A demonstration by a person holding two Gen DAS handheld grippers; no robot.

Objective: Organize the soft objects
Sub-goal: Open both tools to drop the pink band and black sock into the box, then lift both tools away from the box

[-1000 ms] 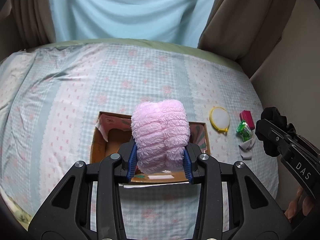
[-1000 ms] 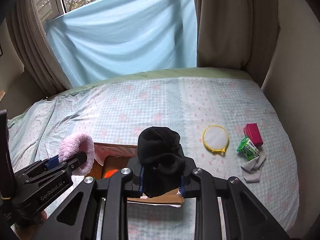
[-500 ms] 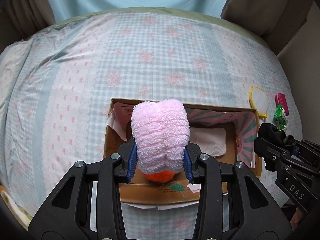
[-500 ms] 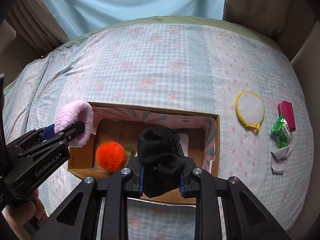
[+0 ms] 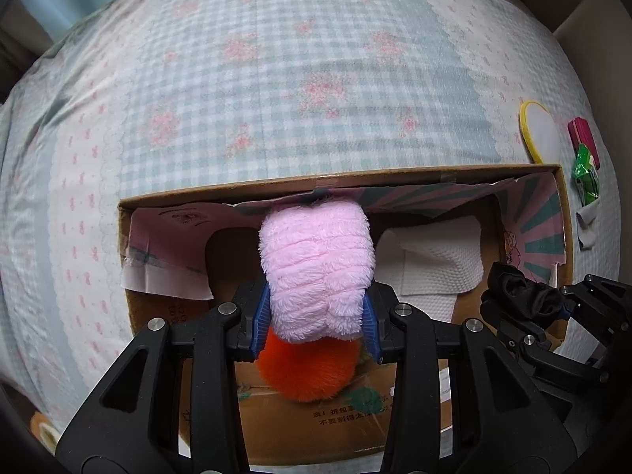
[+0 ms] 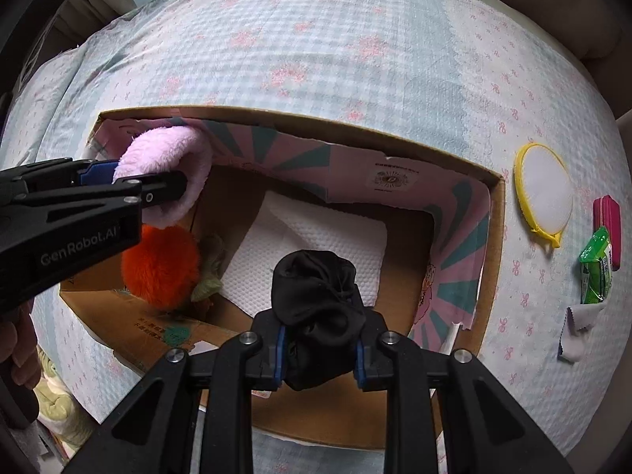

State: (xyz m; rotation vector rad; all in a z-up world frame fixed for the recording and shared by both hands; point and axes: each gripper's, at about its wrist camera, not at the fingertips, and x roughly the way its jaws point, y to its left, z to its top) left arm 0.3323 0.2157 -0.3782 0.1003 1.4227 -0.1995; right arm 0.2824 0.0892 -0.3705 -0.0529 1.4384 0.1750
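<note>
Soft objects: two held, one by each gripper, both over the open cardboard box (image 6: 497, 213) on the bed (image 6: 355, 59).
Pink plush item (image 5: 316, 268): thick ribbed pile, folded into a roll; clenched between the fingers of the left gripper (image 5: 316, 312), above the box's left part.
Black fabric bundle (image 6: 318, 304): matte, crumpled, possibly a sock; grasped by the right gripper (image 6: 318, 351), above the near-centre of the box.
Reason for hold: judged that both pinch mid-body so the limp items hang compact and clear the box walls for lowering.
Orange pompom (image 6: 160, 264): fluffy, round, lying inside the box directly beneath the pink item.
White paper towel (image 6: 308, 245): lies on the box floor, partly folded up; appears to serve as a liner.
Outside the box: yellow-rimmed round item (image 6: 543, 193), red case (image 6: 607, 221), green packet (image 6: 596, 272), small grey cloth (image 6: 574, 335), grouped on the bedspread to the right.
Step in hand: placing, release not yet made.
</note>
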